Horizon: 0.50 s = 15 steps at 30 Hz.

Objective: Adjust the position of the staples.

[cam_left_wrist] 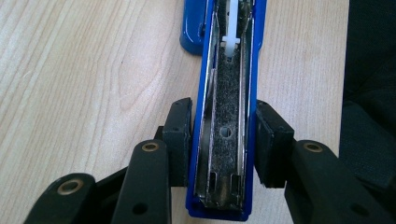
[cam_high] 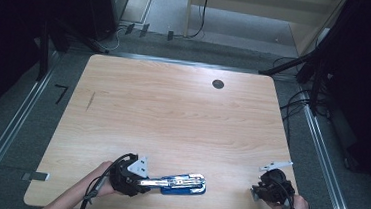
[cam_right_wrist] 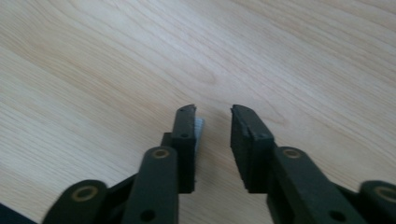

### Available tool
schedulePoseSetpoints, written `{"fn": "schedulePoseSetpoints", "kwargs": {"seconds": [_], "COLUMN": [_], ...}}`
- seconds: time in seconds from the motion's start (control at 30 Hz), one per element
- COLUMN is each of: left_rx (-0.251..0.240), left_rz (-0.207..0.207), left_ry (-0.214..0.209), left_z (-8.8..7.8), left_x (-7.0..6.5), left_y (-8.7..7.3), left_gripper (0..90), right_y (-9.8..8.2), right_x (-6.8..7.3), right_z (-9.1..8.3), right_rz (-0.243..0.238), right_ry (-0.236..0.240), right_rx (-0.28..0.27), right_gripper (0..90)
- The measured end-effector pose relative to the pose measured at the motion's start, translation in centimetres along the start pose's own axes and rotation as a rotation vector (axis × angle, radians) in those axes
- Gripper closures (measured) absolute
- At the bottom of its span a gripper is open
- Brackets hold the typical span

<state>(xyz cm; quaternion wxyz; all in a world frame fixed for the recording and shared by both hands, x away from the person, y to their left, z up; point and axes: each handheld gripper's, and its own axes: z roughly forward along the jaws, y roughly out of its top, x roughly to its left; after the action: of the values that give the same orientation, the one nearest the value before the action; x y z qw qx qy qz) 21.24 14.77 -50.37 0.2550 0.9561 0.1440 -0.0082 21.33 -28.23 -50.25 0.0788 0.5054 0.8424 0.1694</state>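
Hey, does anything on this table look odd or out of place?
The blue metal stapler lies swung open near the table's front edge, its empty staple channel exposed, clamped between the left tongs. The right tongs hang open and empty.

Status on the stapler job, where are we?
Done: stapler is swung open, its staple channel exposed and looking empty. In hand: left claw clamps its top arm. Left: right claw is open over bare table, apparently carrying nothing to load.
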Motion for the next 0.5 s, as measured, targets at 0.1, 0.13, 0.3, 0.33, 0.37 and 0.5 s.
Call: {"fn": "schedulePoseSetpoints", "kwargs": {"seconds": [0.1, 0.13, 0.3, 0.33, 0.37, 0.5], "left_rx": [0.001, 0.002, 0.003, 0.003, 0.002, 0.002], "left_rz": [0.0, 0.0, 0.0, 0.0, 0.001, 0.0], "left_ry": [0.002, 0.003, 0.002, 0.002, 0.002, -0.002], "left_z": [0.0, 0.0, 0.01, 0.01, 0.03, 0.07], "left_x": [-0.03, -0.04, -0.03, -0.03, -0.02, 0.02], "left_y": [0.01, 0.02, 0.02, 0.02, 0.04, 0.05], "left_gripper": [63.5, 63.4, 63.5, 63.5, 63.5, 63.5], "right_y": [0.13, 0.15, 0.1, 0.1, 0.07, 0.03], "right_x": [0.21, 0.28, 0.18, 0.18, 0.19, 0.24], "right_z": [0.02, 0.12, 0.41, 0.41, 0.57, 0.79], "right_rz": [0.013, 0.022, 0.046, 0.046, 0.042, 0.036], "right_ry": [0.016, 0.024, 0.036, 0.036, 0.033, 0.034], "right_rx": [-0.003, 0.004, 0.012, 0.012, 0.016, 0.028], "right_gripper": [64.0, 63.5, 68.2, 68.2, 70.3, 72.6]}}
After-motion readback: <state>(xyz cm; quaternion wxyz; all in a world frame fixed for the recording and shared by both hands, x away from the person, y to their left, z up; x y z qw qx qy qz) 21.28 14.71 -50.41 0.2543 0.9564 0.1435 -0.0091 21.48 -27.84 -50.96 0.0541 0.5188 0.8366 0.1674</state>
